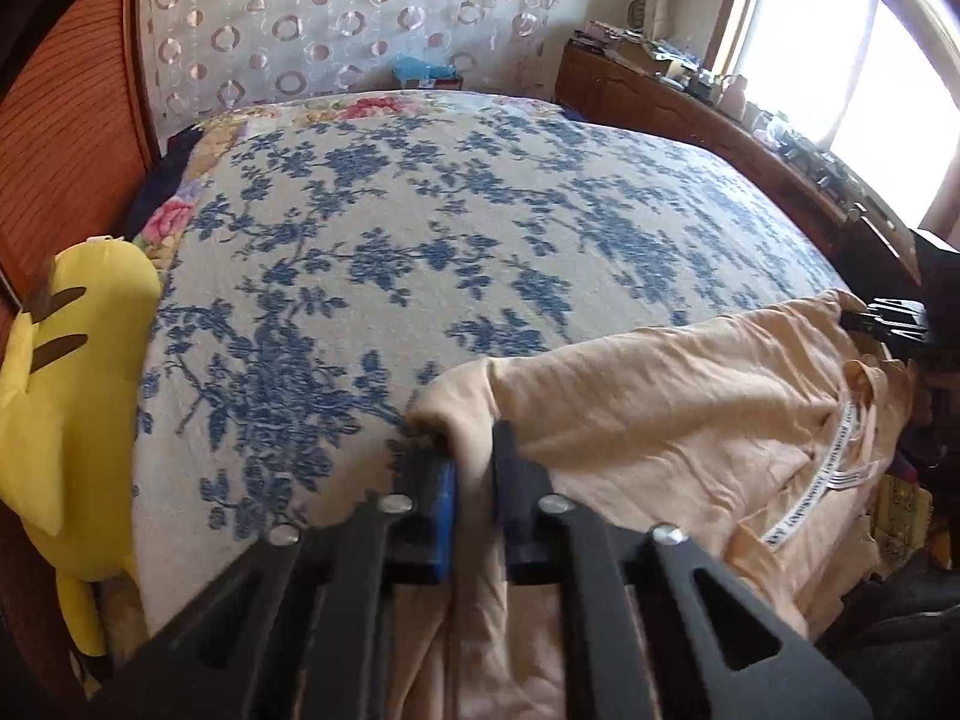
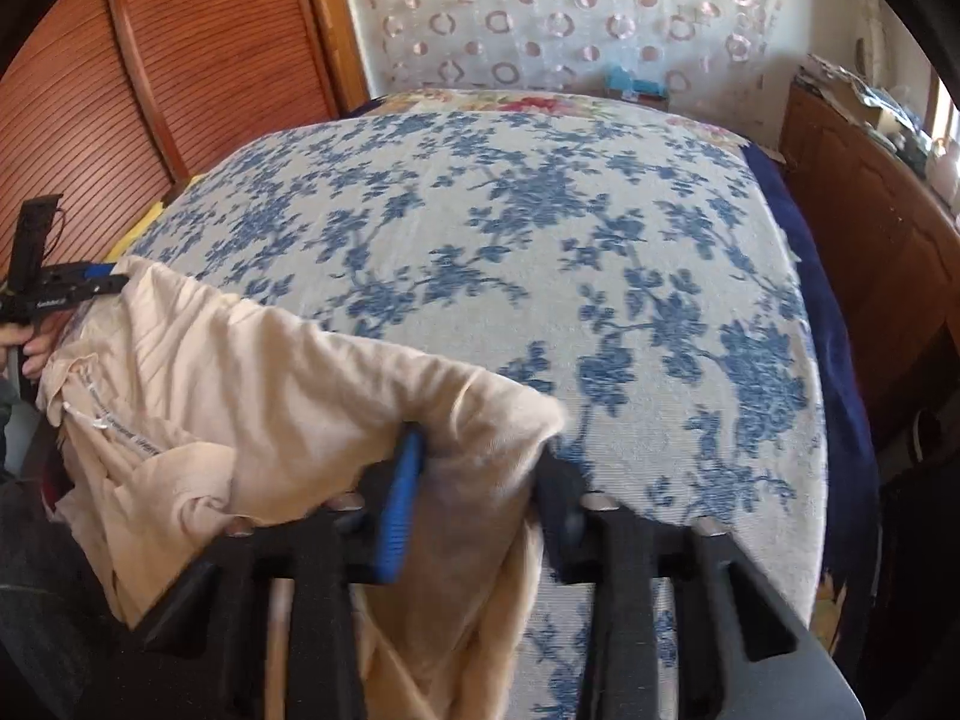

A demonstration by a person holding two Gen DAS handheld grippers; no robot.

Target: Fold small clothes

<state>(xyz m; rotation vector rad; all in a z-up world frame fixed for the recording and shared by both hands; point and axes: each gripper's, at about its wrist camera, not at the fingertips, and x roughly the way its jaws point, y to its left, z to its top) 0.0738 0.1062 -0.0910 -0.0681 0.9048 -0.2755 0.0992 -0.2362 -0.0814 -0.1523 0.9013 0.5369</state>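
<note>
A peach garment (image 1: 660, 408) with a white printed neck tape lies bunched at the near edge of the bed, stretched between both grippers. In the left wrist view my left gripper (image 1: 474, 462) is shut on a fold at the garment's left corner, with cloth pinched between the blue pad and the black finger. My right gripper (image 1: 864, 321) shows at the far right, clamped on the other corner. In the right wrist view the garment (image 2: 240, 372) fills the space between the right gripper's (image 2: 486, 468) fingers and drapes over them. The left gripper (image 2: 114, 279) holds the far corner there, beside a hand (image 2: 30, 354).
The bed (image 1: 420, 240) carries a white cover with blue flowers. A yellow plush toy (image 1: 66, 360) leans at its left edge. A cluttered wooden cabinet (image 1: 690, 114) runs along the right under a bright window (image 1: 870, 60). Louvred wooden doors (image 2: 150, 90) stand at the left.
</note>
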